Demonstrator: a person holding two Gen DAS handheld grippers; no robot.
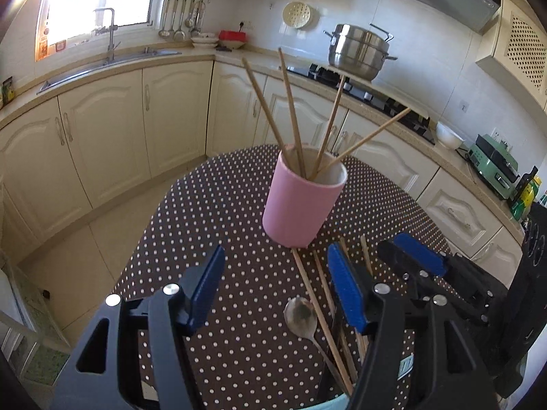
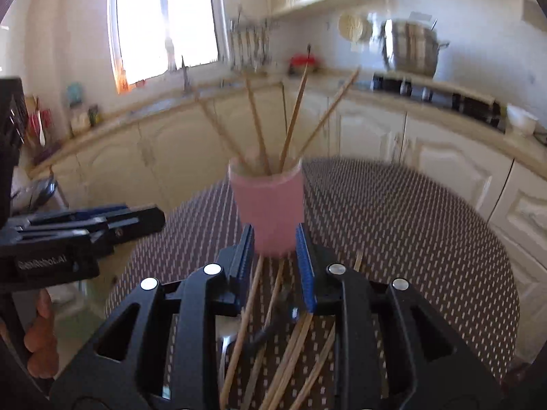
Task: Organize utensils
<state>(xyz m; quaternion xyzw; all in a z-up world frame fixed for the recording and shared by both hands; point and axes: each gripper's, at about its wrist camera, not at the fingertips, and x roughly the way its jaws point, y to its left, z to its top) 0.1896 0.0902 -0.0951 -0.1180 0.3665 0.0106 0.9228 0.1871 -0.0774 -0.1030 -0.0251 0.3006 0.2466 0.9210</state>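
A pink cup [image 1: 297, 205] [image 2: 270, 212] stands upright on the brown dotted tablecloth [image 1: 212, 225], holding several wooden chopsticks [image 1: 290, 109] that fan out. More chopsticks [image 1: 318, 307] [image 2: 266, 335] and a metal spoon [image 1: 301, 314] lie loose on the cloth in front of it. My left gripper [image 1: 275, 287] hovers above them, open, nothing between its blue pads [image 1: 345, 290]. My right gripper [image 2: 275, 263] [image 1: 413, 256], just to its right, is narrowly open over the loose chopsticks, gripping nothing. The right wrist view is blurred.
The round table ends close behind the cup; cream cabinets [image 1: 112, 130] curve around beyond it. On the counter are a sink [image 1: 109, 58], a steel pot [image 1: 359, 51] on the hob and a white bowl [image 1: 448, 135]. A pale blue rim [image 1: 328, 405] shows at the bottom edge.
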